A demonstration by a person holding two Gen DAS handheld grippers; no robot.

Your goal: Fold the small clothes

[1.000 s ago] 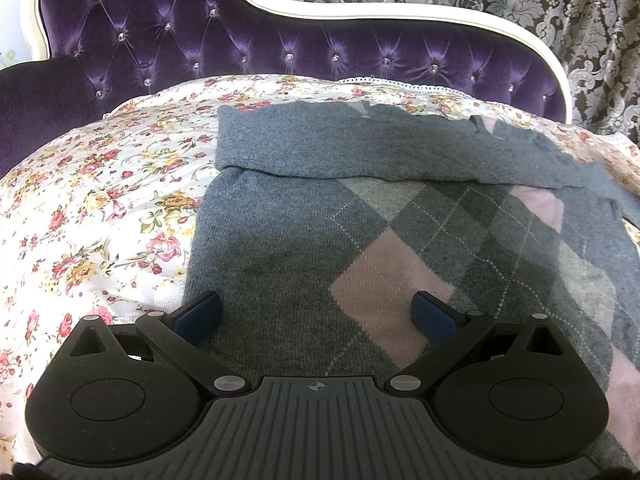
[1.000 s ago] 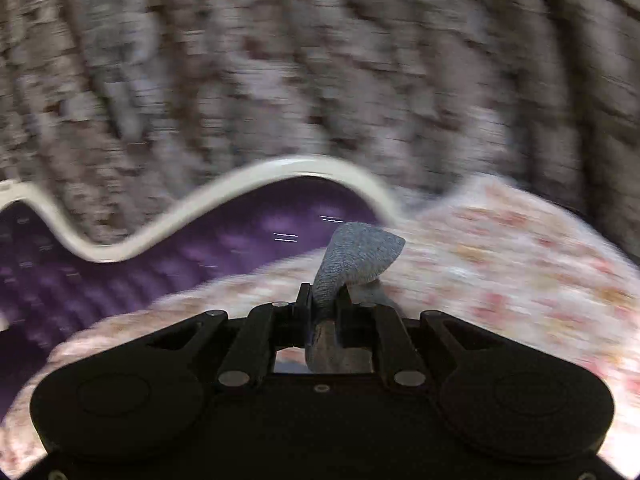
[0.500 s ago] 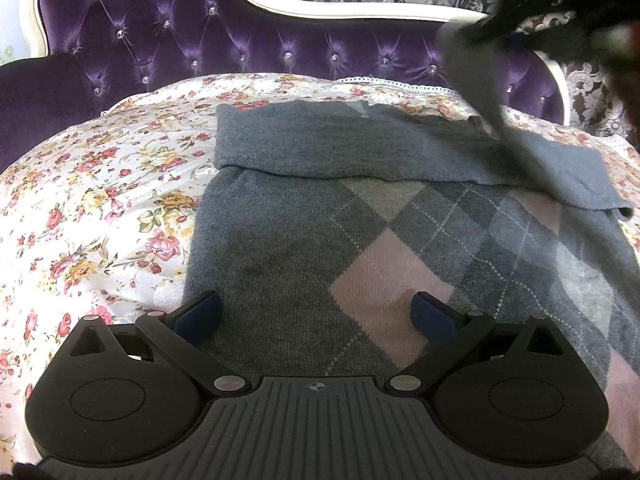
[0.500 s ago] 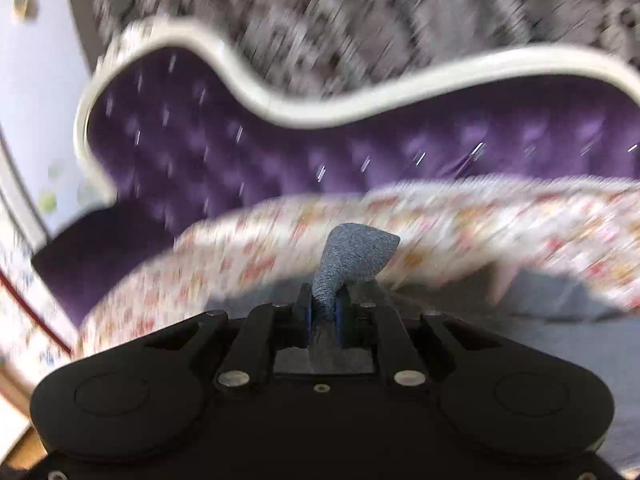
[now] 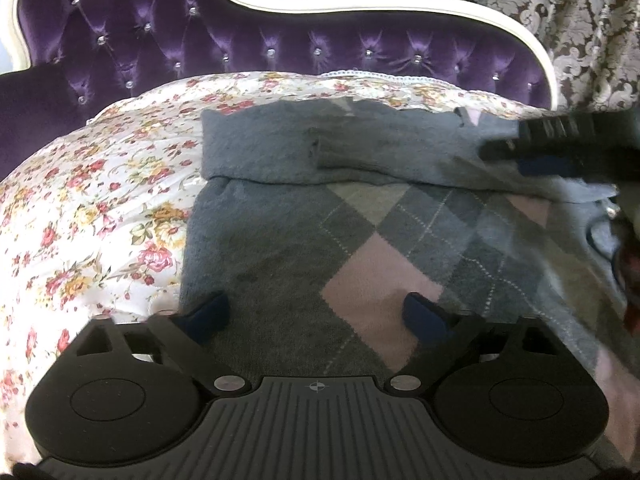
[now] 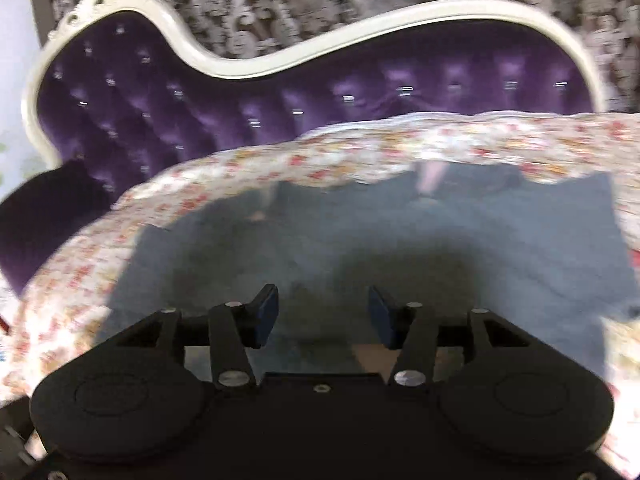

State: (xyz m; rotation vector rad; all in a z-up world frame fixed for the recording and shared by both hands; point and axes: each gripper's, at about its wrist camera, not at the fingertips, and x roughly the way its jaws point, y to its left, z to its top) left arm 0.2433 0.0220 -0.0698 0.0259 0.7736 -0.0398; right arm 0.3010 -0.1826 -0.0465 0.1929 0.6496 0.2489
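sweater (image 5: 280,248): grey knit, argyle front with pink and lighter grey diamonds, thin dashed lines crossing them. Lies flat on the floral bedspread (image 5: 100,208), near the purple tufted headboard (image 5: 280,52).
sleeves: 2 plain grey sleeves folded across the far end; the right sleeve (image 5: 400,156) lies on top, cuff pointing left.
left gripper (image 5: 316,316): jaws wide though just closing slightly, low over the near hem, nothing pinched.
right gripper (image 6: 322,312): jaws just opened to about half, nothing between the pads, grey knit right below; view blurred.
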